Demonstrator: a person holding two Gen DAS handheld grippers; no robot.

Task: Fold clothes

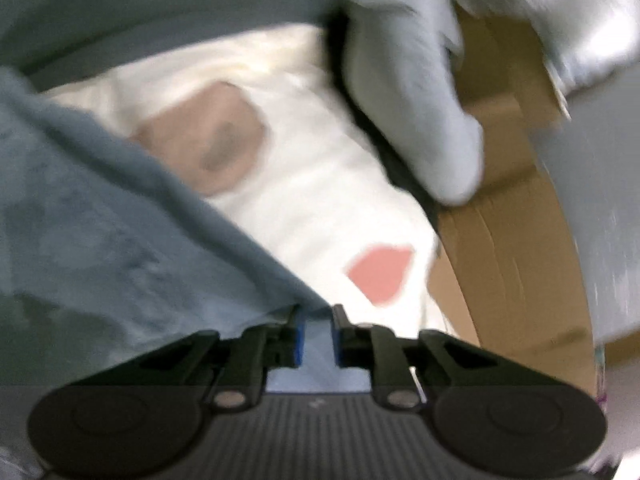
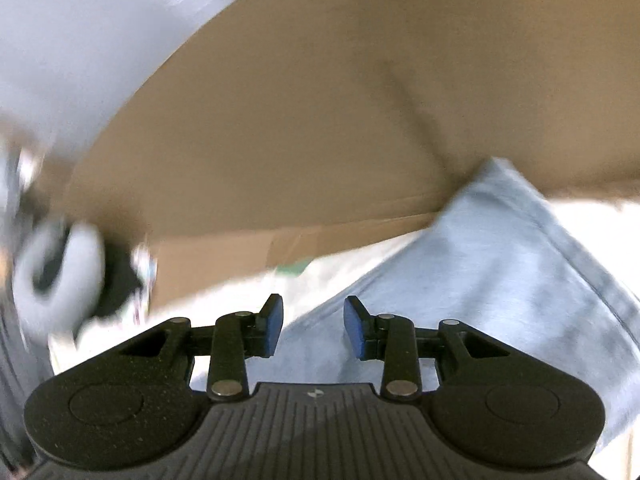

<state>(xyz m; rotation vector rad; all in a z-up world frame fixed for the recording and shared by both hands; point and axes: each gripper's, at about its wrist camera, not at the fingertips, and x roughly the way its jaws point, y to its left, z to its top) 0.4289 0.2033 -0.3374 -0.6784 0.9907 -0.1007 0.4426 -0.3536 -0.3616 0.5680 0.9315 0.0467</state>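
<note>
While clamped, blue cloth (image 1: 120,240) between left tongs (image 1: 318,334).

Box: large brown cardboard box (image 2: 320,120), creased, filling most of the right wrist view.
Surface: pale grey smooth surface (image 2: 80,40) beside it, motion-blurred.
Light: soft, even.

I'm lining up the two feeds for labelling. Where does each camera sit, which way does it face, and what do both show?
Left wrist: sits behind the left claw, facing along its fingers; blue-grey cloth is pinched between them, a white garment lies beyond.
Right wrist: sits behind the right claw, its fingers apart, facing a light blue garment.
No hand or sleeve clearly shows in either view.
Shared: the cardboard box and, apparently, the white garment; both are blurred.
</note>
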